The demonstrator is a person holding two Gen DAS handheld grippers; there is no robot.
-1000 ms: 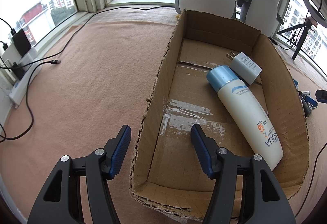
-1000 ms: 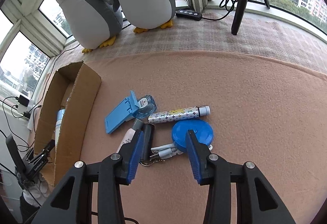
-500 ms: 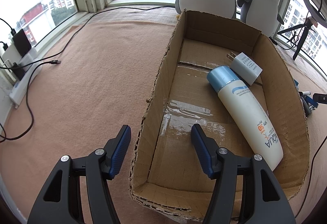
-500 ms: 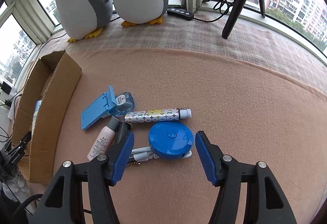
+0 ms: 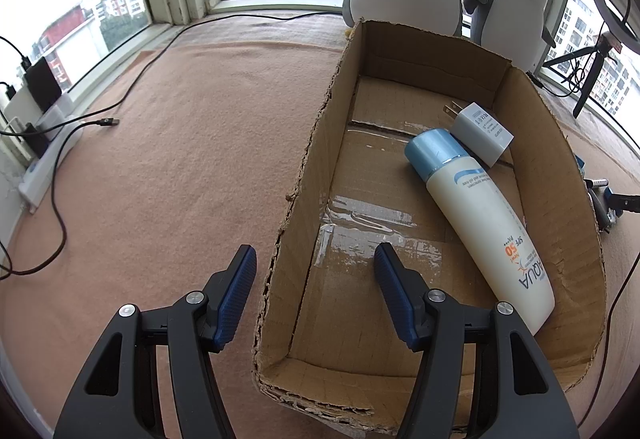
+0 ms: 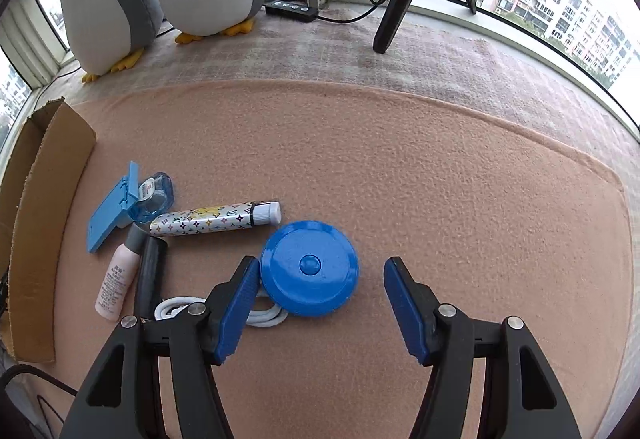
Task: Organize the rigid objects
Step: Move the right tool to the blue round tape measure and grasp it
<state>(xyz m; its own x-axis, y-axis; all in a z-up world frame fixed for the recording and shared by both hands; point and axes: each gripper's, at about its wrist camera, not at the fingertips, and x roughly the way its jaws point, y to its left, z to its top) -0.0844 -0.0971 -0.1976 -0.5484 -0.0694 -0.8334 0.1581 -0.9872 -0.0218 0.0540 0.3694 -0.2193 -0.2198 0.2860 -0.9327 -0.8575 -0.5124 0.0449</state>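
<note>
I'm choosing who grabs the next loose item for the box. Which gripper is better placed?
Right. The right gripper is open around the blue round case on the blanket. The left gripper hangs open over the cardboard box wall.

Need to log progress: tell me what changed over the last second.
The right gripper swung right, from the cable and dark tube toward the blue disc, and opened its jaws wider; it grips nothing. The left gripper stayed open over the box; bottle and charger unmoved.

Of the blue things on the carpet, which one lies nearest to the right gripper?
The round blue disc, between the open right gripper fingers; others lie farther left.
</note>
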